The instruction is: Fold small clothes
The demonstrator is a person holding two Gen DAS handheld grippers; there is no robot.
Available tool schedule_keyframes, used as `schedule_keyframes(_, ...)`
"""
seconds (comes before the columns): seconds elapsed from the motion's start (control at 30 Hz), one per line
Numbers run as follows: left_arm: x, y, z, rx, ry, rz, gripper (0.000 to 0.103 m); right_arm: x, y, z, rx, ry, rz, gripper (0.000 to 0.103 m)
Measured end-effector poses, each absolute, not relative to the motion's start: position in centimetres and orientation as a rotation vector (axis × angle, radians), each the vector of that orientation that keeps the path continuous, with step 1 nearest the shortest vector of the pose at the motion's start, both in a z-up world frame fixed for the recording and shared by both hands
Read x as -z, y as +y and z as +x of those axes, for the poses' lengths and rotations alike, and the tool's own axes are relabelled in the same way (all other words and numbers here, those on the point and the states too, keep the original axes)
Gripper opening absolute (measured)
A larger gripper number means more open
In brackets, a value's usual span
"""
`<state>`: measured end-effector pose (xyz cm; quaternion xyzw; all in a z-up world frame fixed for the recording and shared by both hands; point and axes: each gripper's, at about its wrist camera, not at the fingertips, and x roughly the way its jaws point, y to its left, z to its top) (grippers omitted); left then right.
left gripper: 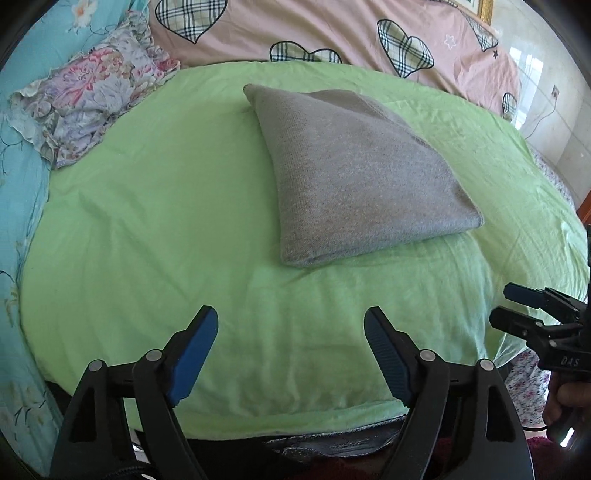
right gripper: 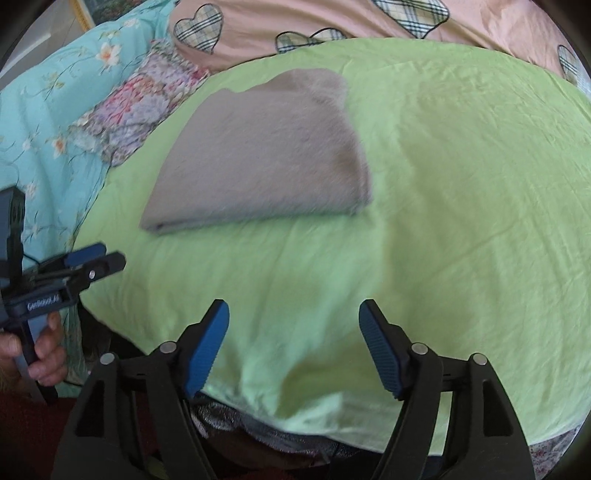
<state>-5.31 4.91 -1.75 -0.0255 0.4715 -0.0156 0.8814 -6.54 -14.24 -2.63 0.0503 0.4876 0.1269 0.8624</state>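
Observation:
A grey knit garment lies folded into a flat, thick rectangle on the green sheet. It also shows in the right wrist view. My left gripper is open and empty, held above the sheet's near edge, well short of the garment. My right gripper is open and empty too, near the sheet's front edge. Each gripper shows at the edge of the other's view: the right one at the far right, the left one at the far left.
A crumpled floral cloth lies at the sheet's back left on a turquoise floral bedcover. A pink quilt with plaid hearts lies along the back. The bed's front edge is just below my grippers.

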Motion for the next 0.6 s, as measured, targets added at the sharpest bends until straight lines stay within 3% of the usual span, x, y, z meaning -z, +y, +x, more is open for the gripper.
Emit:
schedule_keyframes(0.1, 2.0, 5.4, -5.5, 0.027, 0.991, -0.062, 0.082, 2.7, -13.7, -6.9, -0.265, 1.024, 0.08, 0.085)
schedule_keyframes(0.6, 1.5, 4.9, -3.1, 0.007, 0.973, -0.034, 0.086, 1.8, -12.9, -3.3, -0.291, 0.97, 0.059, 0.094)
